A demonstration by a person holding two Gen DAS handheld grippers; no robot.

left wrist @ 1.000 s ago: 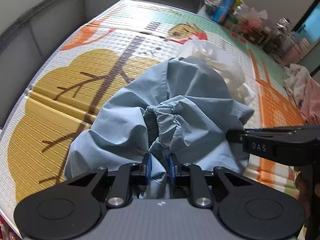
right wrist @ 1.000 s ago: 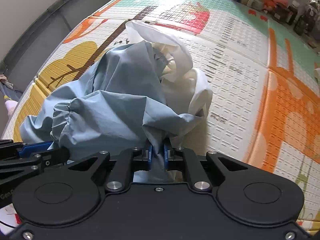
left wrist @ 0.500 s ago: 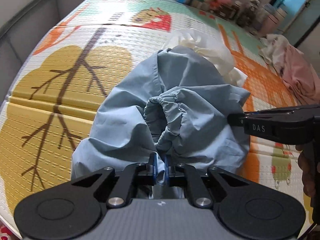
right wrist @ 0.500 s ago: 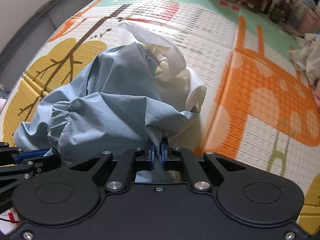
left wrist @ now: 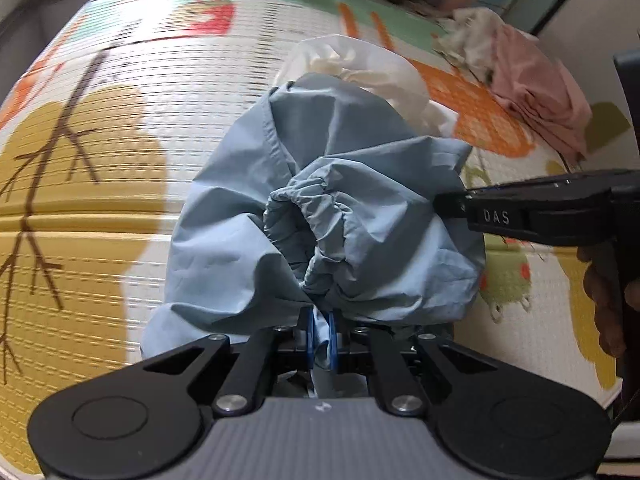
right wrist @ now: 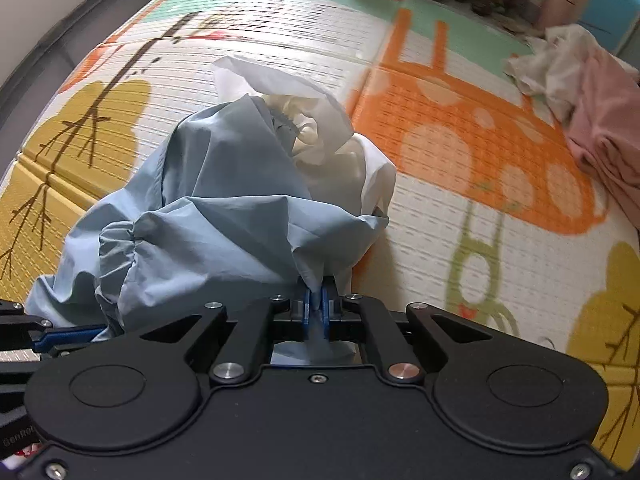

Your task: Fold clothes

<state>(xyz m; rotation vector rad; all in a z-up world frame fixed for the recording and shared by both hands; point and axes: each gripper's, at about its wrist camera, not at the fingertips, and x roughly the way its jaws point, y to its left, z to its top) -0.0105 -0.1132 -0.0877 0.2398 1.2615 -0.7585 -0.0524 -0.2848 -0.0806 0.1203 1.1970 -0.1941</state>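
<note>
Under us lies a padded play mat (right wrist: 280, 32) printed with brown trees and an orange shape. We hold a crumpled blue garment (left wrist: 240, 216) over it, white lining (right wrist: 340, 160) bunched at its far end. Our left gripper (left wrist: 319, 338) is clamped on one blue fold; our right gripper (right wrist: 316, 312) is clamped on another edge. On the mat, well apart from us, lies a pink and white pile of clothes (right wrist: 600, 120).
</note>
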